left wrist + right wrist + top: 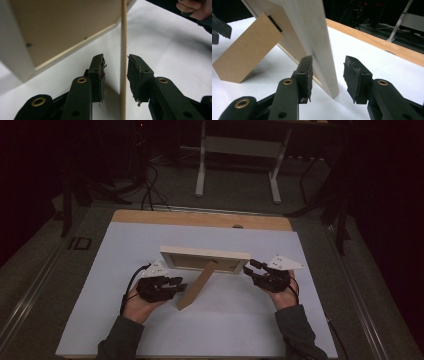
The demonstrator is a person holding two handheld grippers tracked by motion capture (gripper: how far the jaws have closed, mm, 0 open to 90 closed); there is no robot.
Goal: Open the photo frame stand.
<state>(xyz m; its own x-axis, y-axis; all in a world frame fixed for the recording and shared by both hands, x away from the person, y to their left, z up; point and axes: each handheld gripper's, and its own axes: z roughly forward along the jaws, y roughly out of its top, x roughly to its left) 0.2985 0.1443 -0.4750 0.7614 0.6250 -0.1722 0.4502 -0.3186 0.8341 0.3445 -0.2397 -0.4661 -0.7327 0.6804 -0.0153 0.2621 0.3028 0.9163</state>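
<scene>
Two sets of tongs flank a picture frame [205, 259] that stands upright near the middle of the bench [125, 330], propped on its hinged back stand [196, 286]. The left tongs [175, 285] straddle the thin edge of that stand; the jaws are parted, with a gap on both sides of the board, so nothing is gripped. The right tongs [251, 269] sit around the frame's right end, one pad touching or nearly touching the wood, the other clearly off it. To set it standing well, the stand's foot should rest flat on the bench and the frame should lean back steadily before both tongs draw straight away without brushing the wood.
</scene>
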